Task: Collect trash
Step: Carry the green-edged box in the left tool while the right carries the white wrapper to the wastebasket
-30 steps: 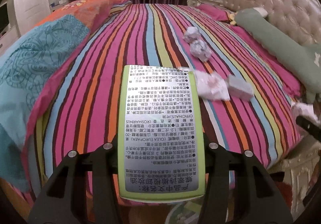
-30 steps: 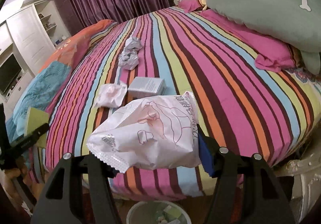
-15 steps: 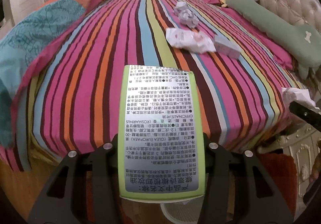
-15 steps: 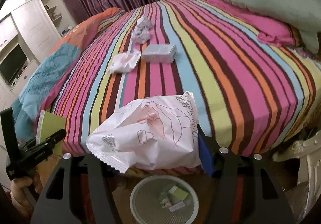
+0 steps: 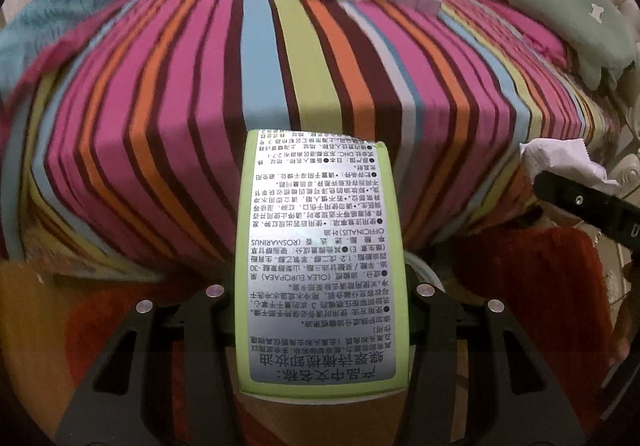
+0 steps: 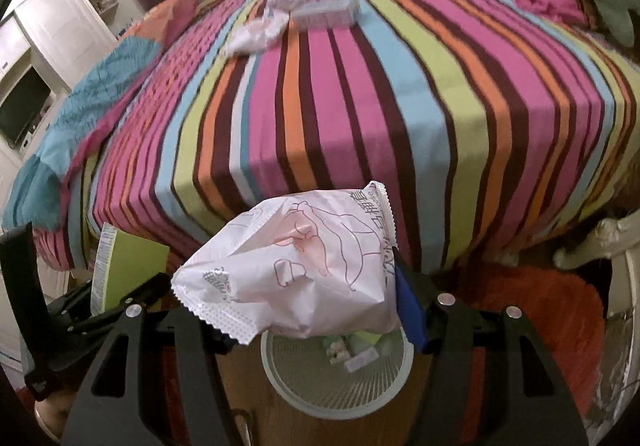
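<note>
**Warm indoor light, motion blur toward the far bed**

Both views show dim, warm light with a reddish cast. Fisheye bends the striped bed point(image 5: 280, 66) hard; black vignette fills the corners. The silver label on the green box point(image 5: 322, 266) catches bright glare, its print sharp. The white wrapper point(image 6: 304, 266) is likewise crisp. Litter near the bed's far edge is smeared by motion blur. The floor under the bed's near edge lies in shadow. The bin point(image 6: 336, 378) is soft.
</note>
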`<state>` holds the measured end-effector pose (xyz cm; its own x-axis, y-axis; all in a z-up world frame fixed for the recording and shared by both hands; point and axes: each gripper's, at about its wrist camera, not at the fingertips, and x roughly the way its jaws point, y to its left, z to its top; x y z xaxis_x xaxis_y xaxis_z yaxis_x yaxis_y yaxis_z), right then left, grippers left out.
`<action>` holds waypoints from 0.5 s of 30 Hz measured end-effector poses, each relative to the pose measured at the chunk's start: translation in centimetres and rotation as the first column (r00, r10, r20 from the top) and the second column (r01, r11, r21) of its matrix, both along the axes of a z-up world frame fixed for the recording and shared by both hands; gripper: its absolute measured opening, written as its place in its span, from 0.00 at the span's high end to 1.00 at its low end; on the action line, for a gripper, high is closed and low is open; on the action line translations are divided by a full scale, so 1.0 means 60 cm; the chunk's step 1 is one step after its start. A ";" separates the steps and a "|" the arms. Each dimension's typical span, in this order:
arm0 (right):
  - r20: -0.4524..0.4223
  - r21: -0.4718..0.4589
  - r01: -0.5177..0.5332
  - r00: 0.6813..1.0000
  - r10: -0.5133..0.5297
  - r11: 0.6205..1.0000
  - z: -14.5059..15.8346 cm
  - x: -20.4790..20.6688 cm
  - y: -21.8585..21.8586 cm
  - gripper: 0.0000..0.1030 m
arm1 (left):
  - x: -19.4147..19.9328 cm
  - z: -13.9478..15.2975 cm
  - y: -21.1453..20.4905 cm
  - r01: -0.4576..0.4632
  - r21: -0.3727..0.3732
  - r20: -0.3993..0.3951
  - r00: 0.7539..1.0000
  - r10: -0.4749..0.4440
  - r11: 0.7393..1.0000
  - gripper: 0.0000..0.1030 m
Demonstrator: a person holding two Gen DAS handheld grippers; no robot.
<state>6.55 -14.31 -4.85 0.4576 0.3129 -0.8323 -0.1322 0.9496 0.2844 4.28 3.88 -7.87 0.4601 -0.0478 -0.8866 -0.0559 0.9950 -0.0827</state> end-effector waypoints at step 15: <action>-0.224 0.009 -0.041 0.974 0.042 0.999 -0.104 -0.040 0.027 0.43 | -0.037 -0.096 -0.048 0.037 -0.056 -0.178 0.983 -0.046 0.998 0.53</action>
